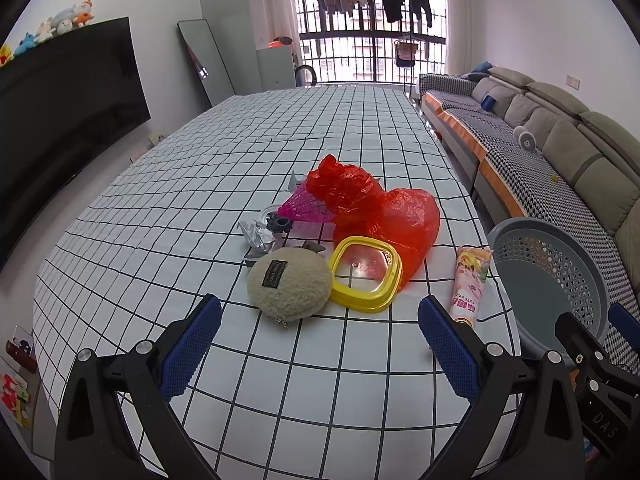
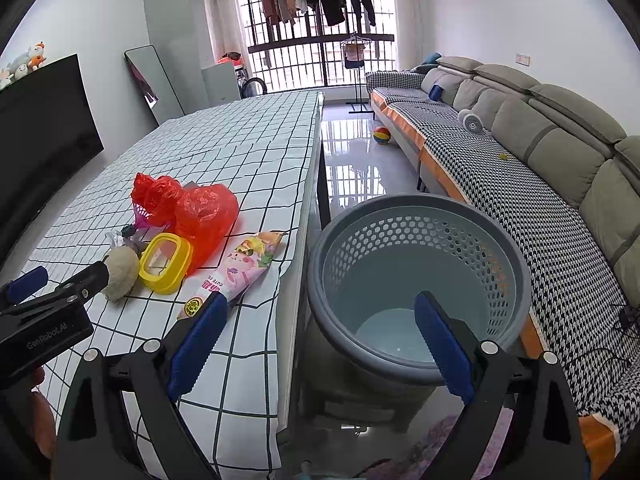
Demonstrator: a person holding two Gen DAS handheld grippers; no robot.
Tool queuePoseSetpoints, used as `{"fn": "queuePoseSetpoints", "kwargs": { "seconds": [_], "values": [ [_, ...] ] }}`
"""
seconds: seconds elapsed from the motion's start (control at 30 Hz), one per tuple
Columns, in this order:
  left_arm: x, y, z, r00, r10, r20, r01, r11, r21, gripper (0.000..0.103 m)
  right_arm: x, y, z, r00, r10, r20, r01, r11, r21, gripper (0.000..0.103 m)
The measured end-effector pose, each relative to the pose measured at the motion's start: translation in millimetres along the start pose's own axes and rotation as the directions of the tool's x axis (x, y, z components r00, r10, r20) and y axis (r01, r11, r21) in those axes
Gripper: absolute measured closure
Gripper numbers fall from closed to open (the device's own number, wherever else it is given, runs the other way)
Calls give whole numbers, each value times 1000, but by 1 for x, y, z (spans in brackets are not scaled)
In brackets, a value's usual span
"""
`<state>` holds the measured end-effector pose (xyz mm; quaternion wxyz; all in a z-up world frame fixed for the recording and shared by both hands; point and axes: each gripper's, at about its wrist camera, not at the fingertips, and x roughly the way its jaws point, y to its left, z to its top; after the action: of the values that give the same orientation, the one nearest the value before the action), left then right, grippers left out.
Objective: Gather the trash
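Observation:
On the checked tablecloth [image 1: 200, 184] lie a red plastic bag [image 1: 380, 208], a pink mesh piece [image 1: 304, 208], crumpled silver foil [image 1: 256, 234], a pink snack wrapper [image 1: 470, 284] and dark scraps. The red bag [image 2: 192, 208] and wrapper [image 2: 240, 268] also show in the right wrist view. A grey perforated basket [image 2: 420, 272] stands off the table's right edge, also in the left wrist view [image 1: 552, 280]. My left gripper [image 1: 320, 344] is open and empty, just short of a beige fuzzy pouch [image 1: 290, 282]. My right gripper [image 2: 320, 344] is open and empty, over the gap between table and basket.
A yellow-rimmed lid [image 1: 364, 272] lies beside the pouch. A grey sofa [image 2: 540, 152] runs along the right. A dark TV [image 1: 60, 100] stands at the left. A small ball [image 2: 382, 135] lies on the glossy floor.

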<state>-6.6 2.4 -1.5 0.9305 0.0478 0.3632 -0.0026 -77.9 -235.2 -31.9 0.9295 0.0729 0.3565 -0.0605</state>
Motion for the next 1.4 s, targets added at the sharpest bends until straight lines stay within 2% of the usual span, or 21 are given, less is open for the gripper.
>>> {"fn": "queuePoseSetpoints", "kwargs": {
  "seconds": [0.8, 1.1, 1.4],
  "values": [
    [3, 9, 0, 1000, -9, 0, 9, 1000, -21, 6, 4, 7, 1, 1000, -17, -10, 17, 1000, -15, 13],
    [21, 25, -2, 999, 11, -30, -12, 999, -36, 6, 23, 21, 5, 999, -9, -51, 7, 999, -34, 13],
    [44, 56, -3, 997, 38, -66, -43, 995, -86, 6, 60, 50, 12, 990, 27, -136, -36, 997, -62, 13]
  ]
}}
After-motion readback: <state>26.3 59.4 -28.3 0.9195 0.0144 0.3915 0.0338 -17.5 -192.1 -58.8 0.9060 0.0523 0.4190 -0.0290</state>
